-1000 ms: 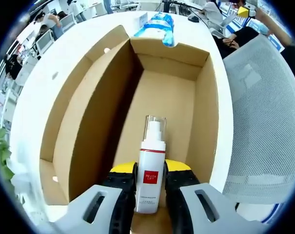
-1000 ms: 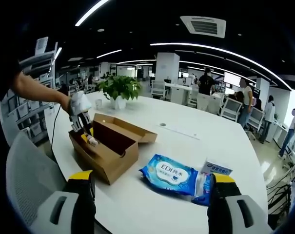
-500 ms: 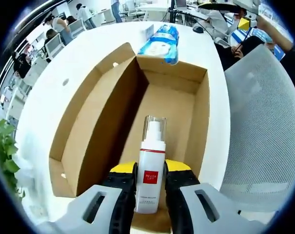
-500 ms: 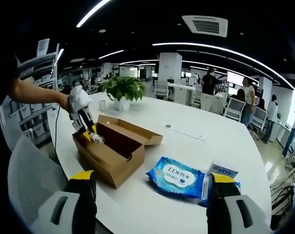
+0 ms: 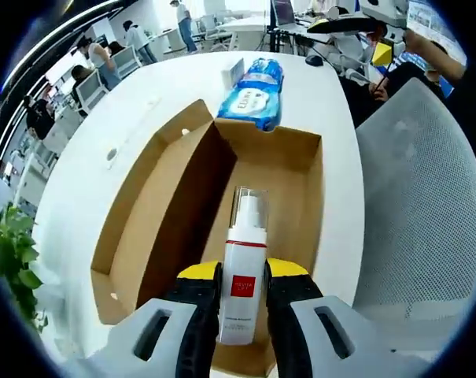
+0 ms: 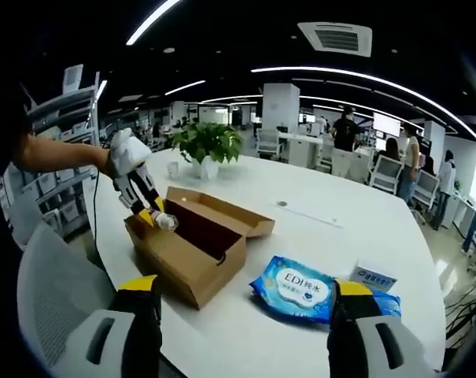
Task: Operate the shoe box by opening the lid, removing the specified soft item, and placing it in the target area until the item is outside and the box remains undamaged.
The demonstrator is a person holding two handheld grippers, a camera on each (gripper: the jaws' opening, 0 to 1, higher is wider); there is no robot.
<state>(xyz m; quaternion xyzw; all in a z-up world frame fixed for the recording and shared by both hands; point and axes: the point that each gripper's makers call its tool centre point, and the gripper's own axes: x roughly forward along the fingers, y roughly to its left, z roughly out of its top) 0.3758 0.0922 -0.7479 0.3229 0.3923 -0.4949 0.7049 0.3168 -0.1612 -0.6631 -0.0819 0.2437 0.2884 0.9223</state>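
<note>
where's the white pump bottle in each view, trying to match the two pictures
Left gripper view: the white pump bottle stands bottom centre, clamped in the left claw above the open cardboard box.
Right gripper view: it is small, left of centre, at the box's near-left end.
Shared landmark: the blue wipes pack on the table beyond the box.

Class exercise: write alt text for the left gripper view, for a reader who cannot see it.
The left claw grips a white pump bottle with a red label, held above an open cardboard box on a white table. A blue wipes pack lies beyond the box, and a white mesh chair stands beside the table.
</note>
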